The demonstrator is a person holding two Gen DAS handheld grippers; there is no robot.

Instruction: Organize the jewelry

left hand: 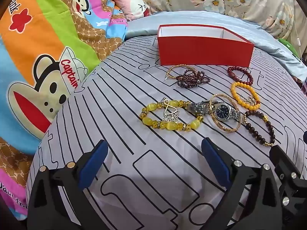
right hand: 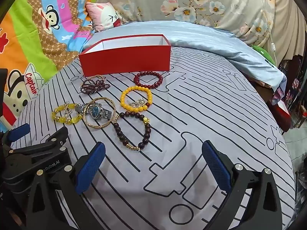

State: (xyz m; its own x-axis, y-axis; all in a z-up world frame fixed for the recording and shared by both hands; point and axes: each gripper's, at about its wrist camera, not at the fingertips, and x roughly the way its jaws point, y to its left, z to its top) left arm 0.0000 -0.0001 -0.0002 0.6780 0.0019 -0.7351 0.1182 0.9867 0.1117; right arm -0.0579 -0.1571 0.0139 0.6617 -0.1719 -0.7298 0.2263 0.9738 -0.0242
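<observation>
An open red box (left hand: pixel 203 52) (right hand: pixel 124 61) with a white inside stands at the back of the grey lined bedsheet (left hand: pixel 119 130). In front of it lies jewelry: a yellow stone bracelet (left hand: pixel 168 117) (right hand: pixel 66 114), a silver watch (left hand: pixel 220 112) (right hand: pixel 96 111) inside a gold bangle (left hand: pixel 233 129), a dark maroon bead strand (left hand: pixel 191 78) (right hand: pixel 94 86), a red bead bracelet (left hand: pixel 239 74) (right hand: pixel 147 79), an orange-yellow bead bracelet (left hand: pixel 244 95) (right hand: pixel 135 97) and a dark brown bead bracelet (left hand: pixel 259 127) (right hand: pixel 132 130). My left gripper (left hand: pixel 153 164) is open and empty, short of the yellow stone bracelet. My right gripper (right hand: pixel 153 166) is open and empty, short of the brown bracelet.
A bright cartoon monkey quilt (left hand: pixel 48 57) lies bunched along the left. A pale blue blanket (right hand: pixel 220 40) and floral bedding (right hand: pixel 191 2) lie behind the box. The bed's edge drops off at the right (right hand: pixel 287 134).
</observation>
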